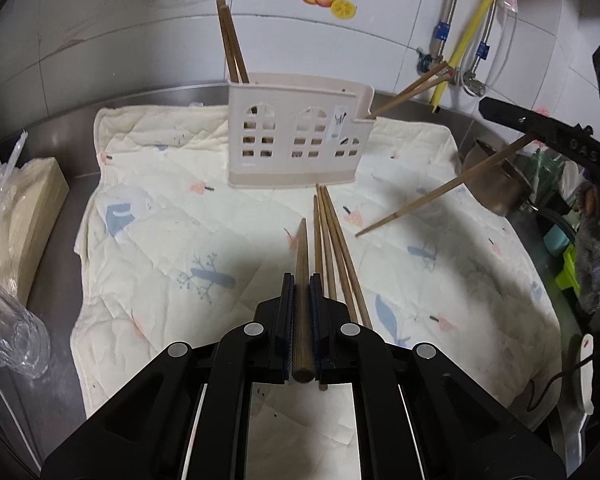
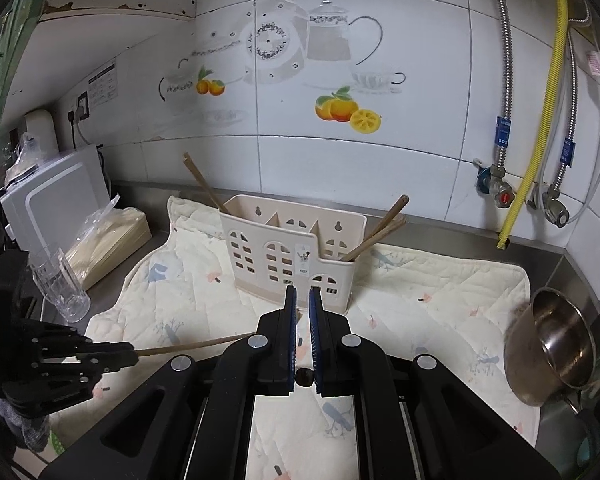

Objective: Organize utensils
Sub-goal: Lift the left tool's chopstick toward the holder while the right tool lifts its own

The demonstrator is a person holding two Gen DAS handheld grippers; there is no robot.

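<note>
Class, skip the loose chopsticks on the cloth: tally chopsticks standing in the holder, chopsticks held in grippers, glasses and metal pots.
Chopsticks in holder: 4
Chopsticks held, one each in left gripper and right gripper: 2
Glasses: 1
Metal pots: 1
Total: 8

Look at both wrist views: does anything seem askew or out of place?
Yes. Three chopsticks lie loose on the cloth in front of the holder, not in it. Those already inside lean outward at its left and right ends instead of standing upright. Nothing looks spilled or broken.
</note>
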